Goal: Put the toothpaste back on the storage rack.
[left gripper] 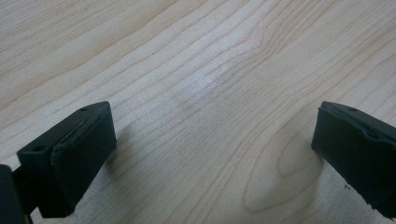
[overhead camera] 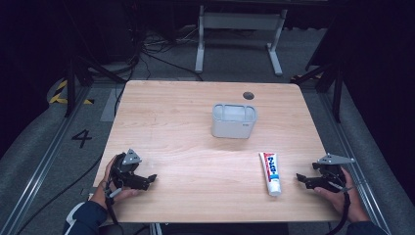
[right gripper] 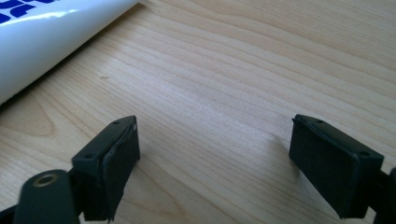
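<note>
Left gripper sat low at the near-left edge of the wooden table, jaws spread wide, nothing between them, only bare woodgrain. Right gripper at the near-right edge, jaws also released and empty. Toothpaste tube lay flat just beside the right gripper, cap toward the person. Grey divided holder stood upright mid-table, well apart from both

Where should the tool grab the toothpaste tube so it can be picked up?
Grab the toothpaste tube across the middle of its body, coming down from above with the right tool, which is open beside it. The tube lies flat on the table, cap toward the person, so its two long sides are free for the jaws to close on.
</note>
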Motion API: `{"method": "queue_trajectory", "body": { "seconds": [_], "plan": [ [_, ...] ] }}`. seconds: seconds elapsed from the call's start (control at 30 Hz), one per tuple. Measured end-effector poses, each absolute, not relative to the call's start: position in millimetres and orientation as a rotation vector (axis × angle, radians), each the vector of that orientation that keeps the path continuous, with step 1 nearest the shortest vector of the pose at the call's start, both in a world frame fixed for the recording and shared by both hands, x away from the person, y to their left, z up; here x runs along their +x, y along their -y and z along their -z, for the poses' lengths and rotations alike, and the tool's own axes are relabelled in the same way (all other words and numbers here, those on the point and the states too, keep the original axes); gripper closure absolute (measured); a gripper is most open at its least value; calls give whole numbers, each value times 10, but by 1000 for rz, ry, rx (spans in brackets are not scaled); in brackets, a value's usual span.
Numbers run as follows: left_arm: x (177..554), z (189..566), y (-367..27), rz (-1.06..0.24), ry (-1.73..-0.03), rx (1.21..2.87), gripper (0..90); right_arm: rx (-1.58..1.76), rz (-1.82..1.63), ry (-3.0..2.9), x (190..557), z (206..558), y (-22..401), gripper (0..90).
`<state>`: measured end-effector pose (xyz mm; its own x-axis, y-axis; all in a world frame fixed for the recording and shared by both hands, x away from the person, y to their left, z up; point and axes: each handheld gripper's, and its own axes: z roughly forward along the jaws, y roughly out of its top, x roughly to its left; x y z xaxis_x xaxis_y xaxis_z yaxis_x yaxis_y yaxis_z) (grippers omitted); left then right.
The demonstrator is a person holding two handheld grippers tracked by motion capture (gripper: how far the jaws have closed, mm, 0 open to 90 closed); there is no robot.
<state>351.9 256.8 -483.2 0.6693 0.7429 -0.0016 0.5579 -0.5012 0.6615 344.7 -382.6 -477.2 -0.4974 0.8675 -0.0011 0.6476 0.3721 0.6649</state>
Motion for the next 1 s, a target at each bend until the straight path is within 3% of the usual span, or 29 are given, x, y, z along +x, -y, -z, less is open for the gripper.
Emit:
{"method": "queue_trajectory", "body": {
  "seconds": [0.4, 1.0],
  "plan": [
    [3527, 4839, -2586, -341, -960, 2250, 2, 1340, -909, -2270, 3415, 4587, 3681, 247],
    [3524, 4835, -2588, -349, -957, 2253, 5, 1212, -980, -2342, 3448, 4375, 3161, 254]
  ]
}}
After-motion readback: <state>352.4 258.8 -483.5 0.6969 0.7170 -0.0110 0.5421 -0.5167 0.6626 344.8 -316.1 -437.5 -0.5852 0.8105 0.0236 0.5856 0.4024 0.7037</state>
